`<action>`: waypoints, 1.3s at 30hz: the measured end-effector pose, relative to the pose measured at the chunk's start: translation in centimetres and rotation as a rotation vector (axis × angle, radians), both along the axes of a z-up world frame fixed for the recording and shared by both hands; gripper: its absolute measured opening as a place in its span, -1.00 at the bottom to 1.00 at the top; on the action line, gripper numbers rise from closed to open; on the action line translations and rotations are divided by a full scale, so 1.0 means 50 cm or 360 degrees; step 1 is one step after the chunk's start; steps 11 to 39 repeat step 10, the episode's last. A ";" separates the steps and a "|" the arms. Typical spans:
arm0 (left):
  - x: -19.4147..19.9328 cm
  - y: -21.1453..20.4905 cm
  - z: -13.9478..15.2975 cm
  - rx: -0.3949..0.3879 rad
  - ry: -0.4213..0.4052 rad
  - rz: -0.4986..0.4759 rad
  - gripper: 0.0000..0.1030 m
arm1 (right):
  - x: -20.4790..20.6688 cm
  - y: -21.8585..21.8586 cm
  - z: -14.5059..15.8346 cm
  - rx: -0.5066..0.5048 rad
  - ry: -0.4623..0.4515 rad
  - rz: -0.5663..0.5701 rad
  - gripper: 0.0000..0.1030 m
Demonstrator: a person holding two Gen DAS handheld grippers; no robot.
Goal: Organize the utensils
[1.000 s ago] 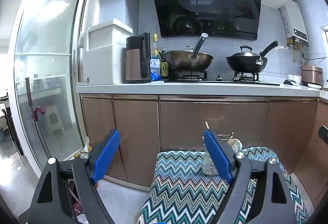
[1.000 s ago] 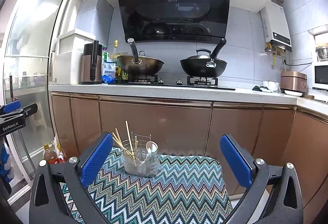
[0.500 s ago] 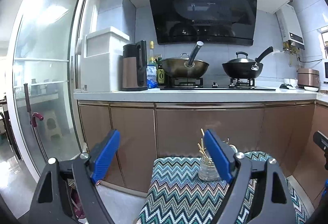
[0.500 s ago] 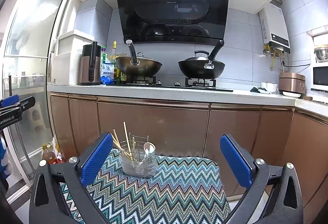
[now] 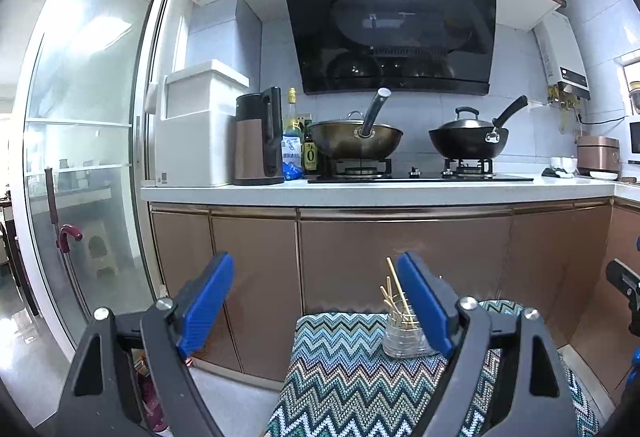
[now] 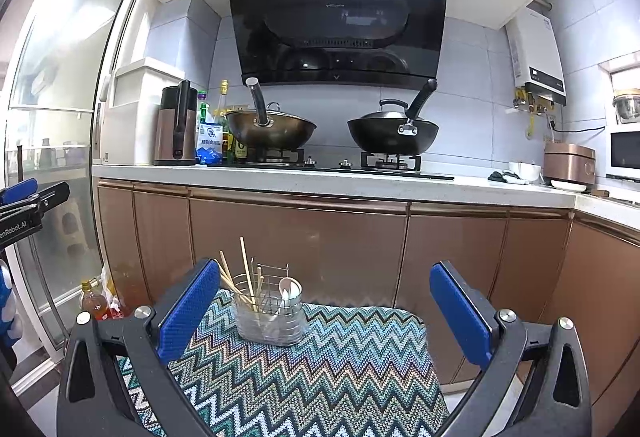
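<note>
Ahead of both grippers, a zigzag-patterned cloth point(image 6: 320, 357) is seen covering a low surface in front of the kitchen cabinets point(image 6: 300, 245). On it stands a clear utensil holder point(image 6: 270, 317) with a wire rack — wooden chopsticks point(image 6: 248, 273) lean out of it, and a white spoon point(image 6: 290, 289) rests inside. From the right gripper point(image 6: 324, 309), the holder is seen just beyond the inner face of the near-left finger, apart from both pads; the blue fingers point(image 6: 188, 311) are spread wide with nothing between them. The left gripper point(image 5: 316, 301) is likewise held wide open and empty — the holder point(image 5: 404, 333) is partly hidden behind its right-hand finger point(image 5: 424, 301), farther off on the cloth point(image 5: 340, 369).
</note>
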State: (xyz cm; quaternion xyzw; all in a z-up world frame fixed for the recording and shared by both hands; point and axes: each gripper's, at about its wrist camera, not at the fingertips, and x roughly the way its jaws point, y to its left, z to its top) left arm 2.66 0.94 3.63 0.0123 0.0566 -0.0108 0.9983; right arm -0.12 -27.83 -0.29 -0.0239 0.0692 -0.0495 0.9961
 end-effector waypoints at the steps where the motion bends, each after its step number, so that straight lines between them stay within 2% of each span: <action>1: 0.000 -0.002 0.001 0.0006 -0.0002 -0.0001 0.62 | 0.000 -0.001 -0.001 0.0001 -0.0001 -0.0001 0.99; 39: -0.001 -0.006 0.003 0.0010 0.0009 0.0004 0.62 | -0.007 -0.005 0.005 0.0007 -0.0017 -0.0018 0.99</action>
